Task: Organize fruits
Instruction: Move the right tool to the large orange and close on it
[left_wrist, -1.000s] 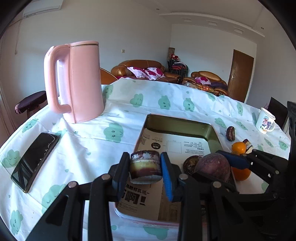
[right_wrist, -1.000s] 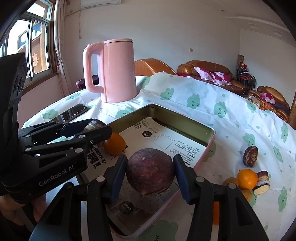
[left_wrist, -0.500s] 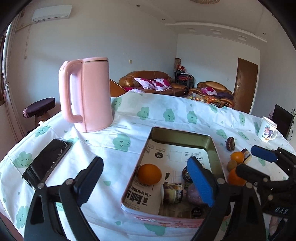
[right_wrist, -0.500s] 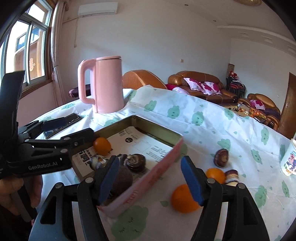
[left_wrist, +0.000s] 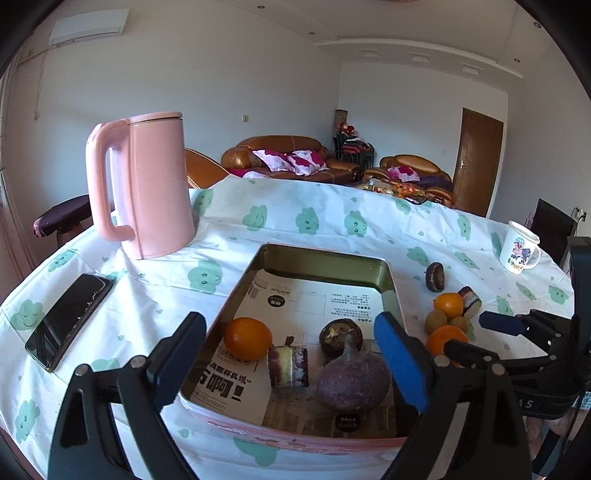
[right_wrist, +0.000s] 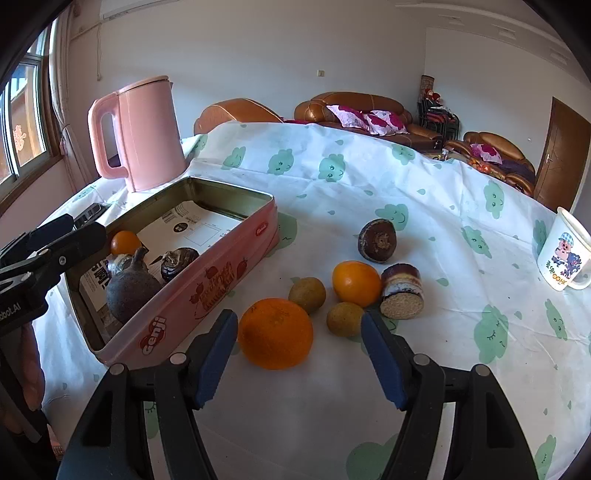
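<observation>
A pink tin box (left_wrist: 325, 258) (right_wrist: 207, 280) lined with paper holds an orange (left_wrist: 247, 338), a cut purple fruit piece (left_wrist: 288, 366), a dark mangosteen (left_wrist: 340, 334) and a large purple fruit (left_wrist: 352, 382) (right_wrist: 129, 284). My left gripper (left_wrist: 291, 365) is open and empty above the box's near end. My right gripper (right_wrist: 299, 350) is open and empty just behind a large orange (right_wrist: 275, 332) on the cloth. Beside it lie two brownish-green fruits (right_wrist: 307, 294), a smaller orange (right_wrist: 355, 282), a cut purple piece (right_wrist: 402, 295) and a mangosteen (right_wrist: 377, 240).
A pink kettle (left_wrist: 147, 184) stands left behind the box. A black phone (left_wrist: 70, 319) lies at the left table edge. A white cartoon mug (right_wrist: 563, 254) stands at the far right. The table has a cloud-print cloth (right_wrist: 369, 166).
Both grippers opened and let go their fruits into the box, then drew back. The right gripper swung right, over the loose fruits on the cloth.
</observation>
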